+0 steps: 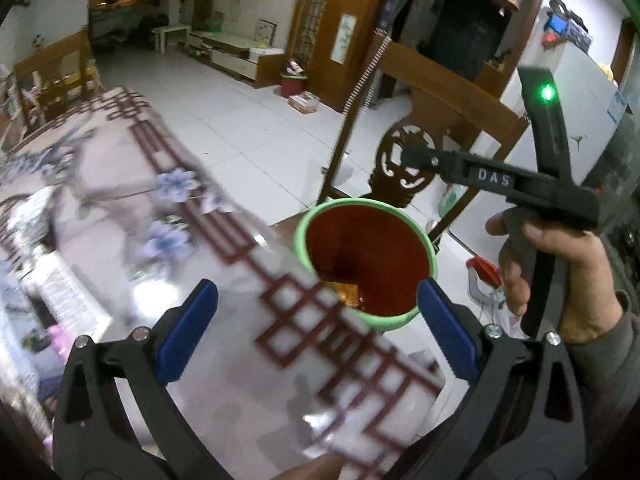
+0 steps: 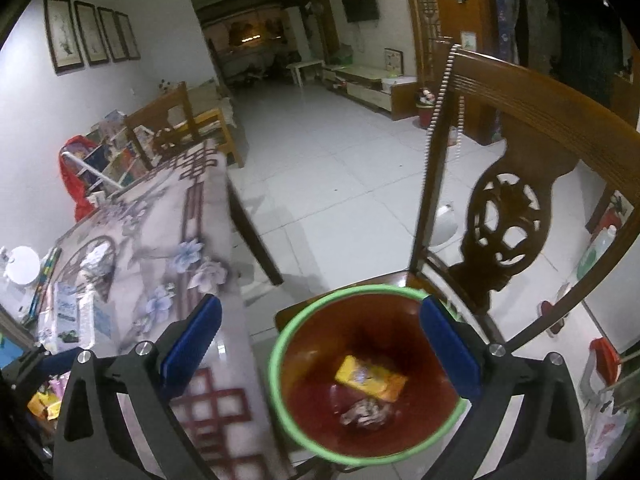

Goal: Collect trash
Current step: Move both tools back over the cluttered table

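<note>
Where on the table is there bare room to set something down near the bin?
Free: the table corner with the red lattice border beside the bin, under the left gripper, and the flowered stretch beyond it. Crowded: the far left edge with the boxes and packets.

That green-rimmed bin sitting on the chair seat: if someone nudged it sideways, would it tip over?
Probably easily. The bin looks like thin plastic and holds only a yellow wrapper and a crumpled paper wad, so it is likely light. It seems wider at the rim than at the bottom, which favours tipping. It stands on a wooden chair, so it could fall off.
</note>
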Available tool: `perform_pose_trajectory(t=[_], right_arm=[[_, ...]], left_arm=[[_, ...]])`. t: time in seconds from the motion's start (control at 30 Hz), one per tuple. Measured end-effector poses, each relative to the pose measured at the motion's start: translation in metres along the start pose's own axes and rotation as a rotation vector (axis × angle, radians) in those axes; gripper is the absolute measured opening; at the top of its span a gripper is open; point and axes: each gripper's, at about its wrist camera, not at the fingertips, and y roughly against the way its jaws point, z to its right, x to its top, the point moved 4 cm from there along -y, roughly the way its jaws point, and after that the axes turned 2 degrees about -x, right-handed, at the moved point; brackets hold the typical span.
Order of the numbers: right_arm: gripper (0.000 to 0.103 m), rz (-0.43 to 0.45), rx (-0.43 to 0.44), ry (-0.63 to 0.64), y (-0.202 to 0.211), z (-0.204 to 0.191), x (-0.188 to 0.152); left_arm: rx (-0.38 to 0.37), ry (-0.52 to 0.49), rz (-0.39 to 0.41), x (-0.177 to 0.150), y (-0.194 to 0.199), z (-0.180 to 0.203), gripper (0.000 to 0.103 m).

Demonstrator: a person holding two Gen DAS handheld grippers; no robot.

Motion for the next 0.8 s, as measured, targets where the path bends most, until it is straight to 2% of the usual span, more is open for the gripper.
perform_pose_trajectory(t=[0.3,0.5,0.67,0.8], right_arm=[[0.096,0.019,0.099,0.072,0.014,-0.079,-0.001],[0.096,-0.005,0.178,0.191,0.011,-0.16,-0.009],[0.096,-0.028,0.231,0.295,0.006,-0.22,-0.023],[0.096,-0.059,0.249,0.378,-0.004,-0.258,-0.036]], left_arm=[[0.141,0.1,0.089,-0.033,0.091,-0.067,0.098],[0.236,0.177,0.123,-0.063,0.144,-0.122,0.097],[0.311,0.237,0.097,-0.093,0.166,-0.166,0.097],[0.327,0.274,0.072,-0.11,0.166,-0.187,0.097]])
